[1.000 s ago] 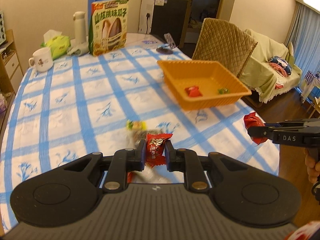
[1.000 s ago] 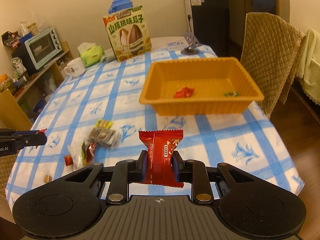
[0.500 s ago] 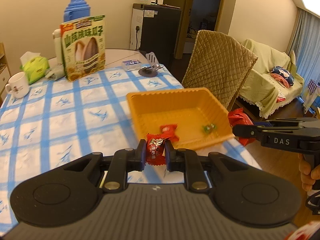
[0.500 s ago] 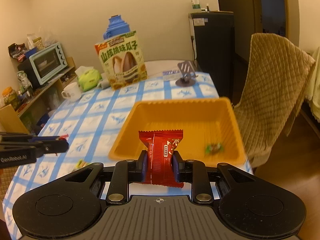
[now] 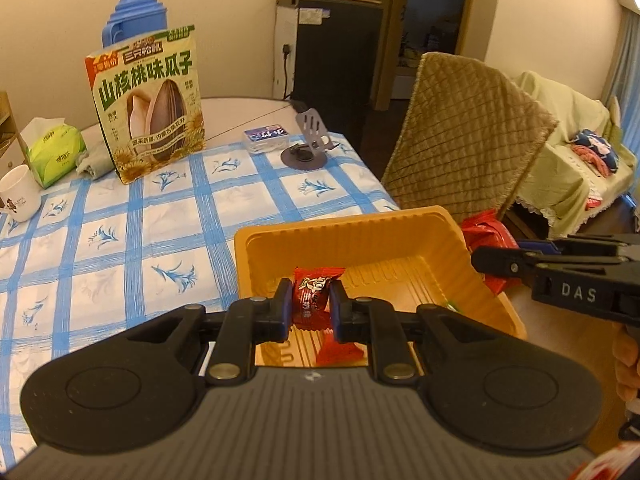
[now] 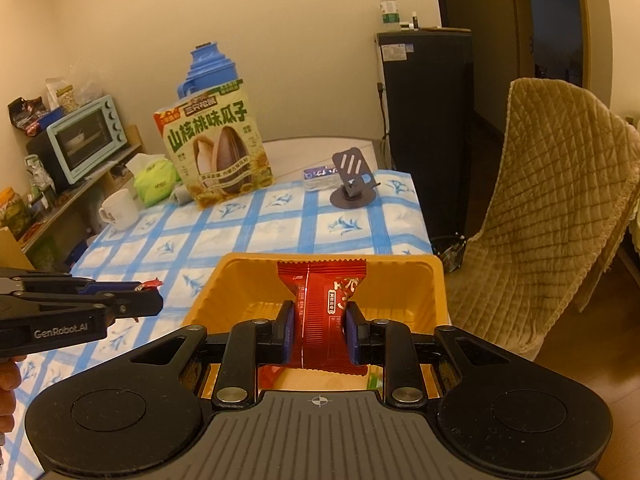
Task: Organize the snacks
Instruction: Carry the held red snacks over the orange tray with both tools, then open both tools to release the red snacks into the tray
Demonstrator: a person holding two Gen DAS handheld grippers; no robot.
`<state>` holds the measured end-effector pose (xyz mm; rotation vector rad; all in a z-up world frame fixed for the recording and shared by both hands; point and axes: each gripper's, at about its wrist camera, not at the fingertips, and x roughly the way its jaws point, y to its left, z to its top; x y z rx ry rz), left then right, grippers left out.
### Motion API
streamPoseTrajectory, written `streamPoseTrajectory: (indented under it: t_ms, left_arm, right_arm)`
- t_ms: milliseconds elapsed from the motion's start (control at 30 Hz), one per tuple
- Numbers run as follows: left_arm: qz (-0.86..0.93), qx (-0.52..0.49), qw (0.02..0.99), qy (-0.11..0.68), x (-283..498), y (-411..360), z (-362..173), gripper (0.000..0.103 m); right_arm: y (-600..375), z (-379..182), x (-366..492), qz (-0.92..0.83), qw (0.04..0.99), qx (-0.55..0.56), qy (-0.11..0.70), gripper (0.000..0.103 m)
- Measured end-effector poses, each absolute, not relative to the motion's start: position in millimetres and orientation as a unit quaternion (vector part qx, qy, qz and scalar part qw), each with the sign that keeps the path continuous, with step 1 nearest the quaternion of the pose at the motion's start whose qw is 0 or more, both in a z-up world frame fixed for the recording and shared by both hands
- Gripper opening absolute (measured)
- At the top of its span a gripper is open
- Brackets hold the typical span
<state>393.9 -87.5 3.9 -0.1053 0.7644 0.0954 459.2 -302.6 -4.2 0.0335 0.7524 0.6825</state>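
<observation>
Left gripper [image 5: 310, 307]: clamping a small red candy packet [image 5: 311, 301] between its pads, low in the centre of the left wrist view, hanging over the near end of the orange tray [image 5: 460, 252]. A second red candy [image 5: 339, 350] is lying on the tray floor just below the held packet.

Right gripper [image 6: 319, 326]: squeezing a larger red snack wrapper [image 6: 322, 300] upright between its blue pads [image 6: 286, 334], centre of the right wrist view, over the same tray's near rim. A green sweet [image 6: 374, 381] is peeking out at the tray floor beside the right finger.

Surface: blue-checked tablecloth [image 5: 120, 240] is covering the table. Sunflower seed bag [image 5: 148, 104] is standing upper left, a blue thermos [image 5: 134, 14] behind it, a green tissue pack [image 5: 54, 154] and a white mug [image 5: 18, 192] at the left edge, a phone stand [image 5: 308, 142] upper centre.

Room: quilted chair [image 6: 560, 208] at right, black fridge [image 6: 426, 120] behind, toaster oven [image 6: 82, 140] on a shelf at left.

Change: a second ago both grippers were over the bare cloth short of the tray, loose snacks lying ahead; half a second ago they were nearing it. Now both are sitting above it, packets still clenched.
</observation>
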Motion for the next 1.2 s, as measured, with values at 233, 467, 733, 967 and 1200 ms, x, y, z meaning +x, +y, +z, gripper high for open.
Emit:
streamPoseTrajectory:
  t_ms: [233,467,733,967,1200]
  left_arm:
    - [0.063,-0.048,0.915,0.395,430,-85,-16,0.017]
    - [0.070,-0.050,0.904,0.420,458,-85,-39,0.017]
    - [0.074,-0.044,0.896,0.436,477,-87,-56,0.018]
    - [0.072,-0.046,0.896,0.437,480,-88,-60,0.026]
    - [0.073,-0.049,0.898,0.432,479,-86,-56,0.033]
  right_arm:
    - [-290,-33,490,0.324,0.859,0.015,0.395,0.026]
    - [-283,-54,506,0.320,0.849,0.018,0.419,0.026]
    - [-285,-62,518,0.316,0.846,0.023,0.428,0.026]
    - [-287,-64,524,0.316,0.845,0.028,0.430,0.026]
    - [-288,-65,527,0.317,0.845,0.029,0.430,0.026]
